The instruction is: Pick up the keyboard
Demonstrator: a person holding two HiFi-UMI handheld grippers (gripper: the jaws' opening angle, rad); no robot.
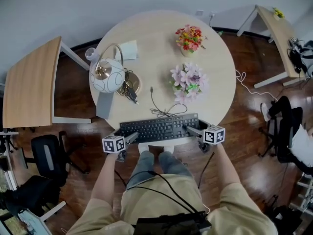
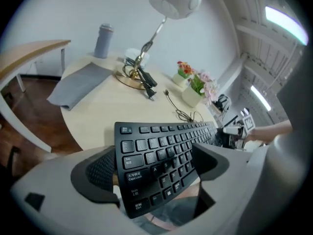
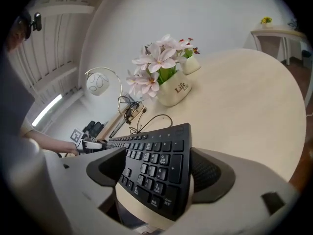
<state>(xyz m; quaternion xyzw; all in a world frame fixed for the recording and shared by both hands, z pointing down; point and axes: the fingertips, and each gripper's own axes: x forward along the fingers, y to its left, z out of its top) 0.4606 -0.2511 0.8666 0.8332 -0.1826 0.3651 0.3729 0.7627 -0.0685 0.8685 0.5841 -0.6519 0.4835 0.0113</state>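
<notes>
Left gripper (image 2: 154, 156) in my hand, jaws closed on the left end of the black keyboard (image 1: 159, 128), my right gripper (image 3: 159, 164) jaws clamped on its right end, keyboard along the round counter's (image 1: 161, 48) near edge, lower centre of head view.

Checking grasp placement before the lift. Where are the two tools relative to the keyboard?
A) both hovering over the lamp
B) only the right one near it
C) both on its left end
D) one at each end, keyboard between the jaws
D: the left tool sits at the left end of the keyboard and the right tool at its right end. Each gripper view shows the keyboard between that tool's jaws.
</notes>
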